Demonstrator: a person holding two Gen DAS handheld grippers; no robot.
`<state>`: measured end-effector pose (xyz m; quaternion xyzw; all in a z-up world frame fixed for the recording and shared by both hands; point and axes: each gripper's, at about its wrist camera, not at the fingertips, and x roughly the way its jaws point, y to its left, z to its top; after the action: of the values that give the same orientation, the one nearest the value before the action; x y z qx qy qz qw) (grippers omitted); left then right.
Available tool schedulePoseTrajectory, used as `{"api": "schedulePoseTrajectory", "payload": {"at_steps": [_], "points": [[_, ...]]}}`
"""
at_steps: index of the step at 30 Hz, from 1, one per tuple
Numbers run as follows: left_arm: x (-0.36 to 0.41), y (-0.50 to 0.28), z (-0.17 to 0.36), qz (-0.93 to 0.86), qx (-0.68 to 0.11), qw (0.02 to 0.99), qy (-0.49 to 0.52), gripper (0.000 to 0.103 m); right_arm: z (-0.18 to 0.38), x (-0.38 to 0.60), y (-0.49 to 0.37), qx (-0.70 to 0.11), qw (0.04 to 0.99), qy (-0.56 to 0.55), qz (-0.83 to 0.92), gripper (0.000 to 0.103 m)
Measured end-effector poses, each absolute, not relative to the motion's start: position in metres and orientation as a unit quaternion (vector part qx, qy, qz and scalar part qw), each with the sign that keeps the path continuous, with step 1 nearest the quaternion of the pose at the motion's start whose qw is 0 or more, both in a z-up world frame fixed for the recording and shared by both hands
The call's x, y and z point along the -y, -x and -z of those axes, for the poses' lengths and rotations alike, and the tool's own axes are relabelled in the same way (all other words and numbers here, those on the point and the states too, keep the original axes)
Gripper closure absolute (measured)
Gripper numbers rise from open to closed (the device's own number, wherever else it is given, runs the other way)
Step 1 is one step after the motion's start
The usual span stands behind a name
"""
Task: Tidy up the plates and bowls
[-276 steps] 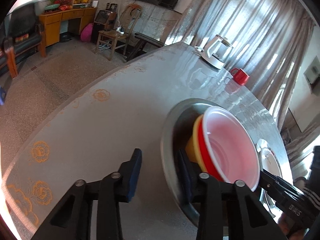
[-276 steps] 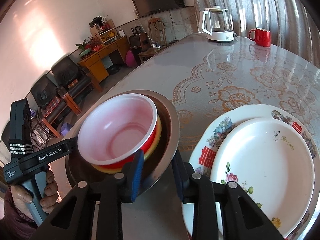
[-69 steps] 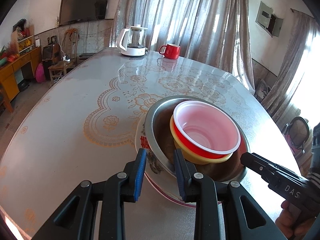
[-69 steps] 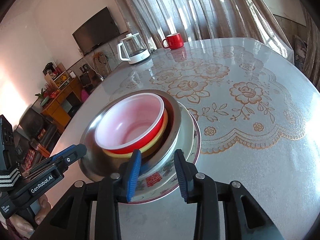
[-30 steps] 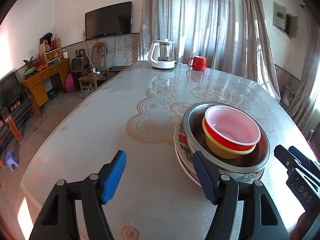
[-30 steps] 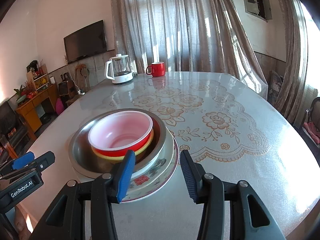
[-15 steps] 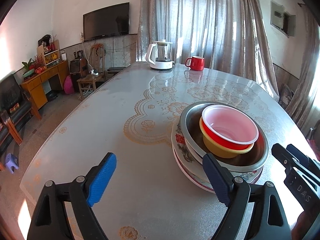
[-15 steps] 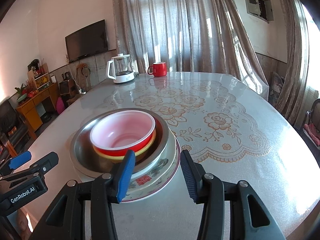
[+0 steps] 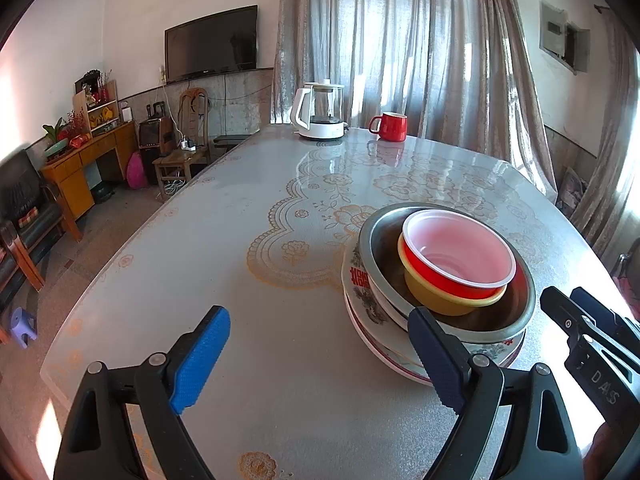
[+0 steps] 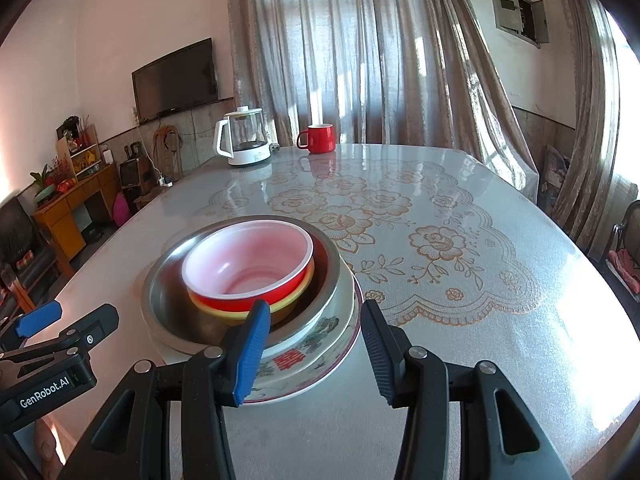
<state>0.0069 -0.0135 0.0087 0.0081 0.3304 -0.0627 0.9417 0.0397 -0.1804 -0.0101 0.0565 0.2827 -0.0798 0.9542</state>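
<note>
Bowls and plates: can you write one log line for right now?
stack: red bowl in yellow bowl in metal bowl on plates | left gripper: open, empty | right gripper: open, empty

Sunlit curtains (image 10: 360, 48), wall television (image 9: 211, 49), wooden sideboard (image 9: 86, 160), patterned table (image 10: 460, 264).

Large oval table (image 9: 224, 264), glossy grey with an orange floral lace print. At centre right of the left wrist view, directly on it, a floral plate (image 9: 362, 320) under stacked dishes; at upper centre, a white-based glass kettle (image 9: 320, 114) and red mug (image 9: 391, 127).
</note>
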Motion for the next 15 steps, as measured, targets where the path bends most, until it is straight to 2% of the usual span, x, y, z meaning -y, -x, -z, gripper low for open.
{"api": "schedulePoseTrajectory", "payload": {"at_steps": [15], "points": [[0.0137,-0.0066,-0.0099,0.065,-0.326,0.943,-0.007,0.012,0.0088,0.1776,-0.0399,-0.281,0.955,-0.053,0.077,0.056]]}}
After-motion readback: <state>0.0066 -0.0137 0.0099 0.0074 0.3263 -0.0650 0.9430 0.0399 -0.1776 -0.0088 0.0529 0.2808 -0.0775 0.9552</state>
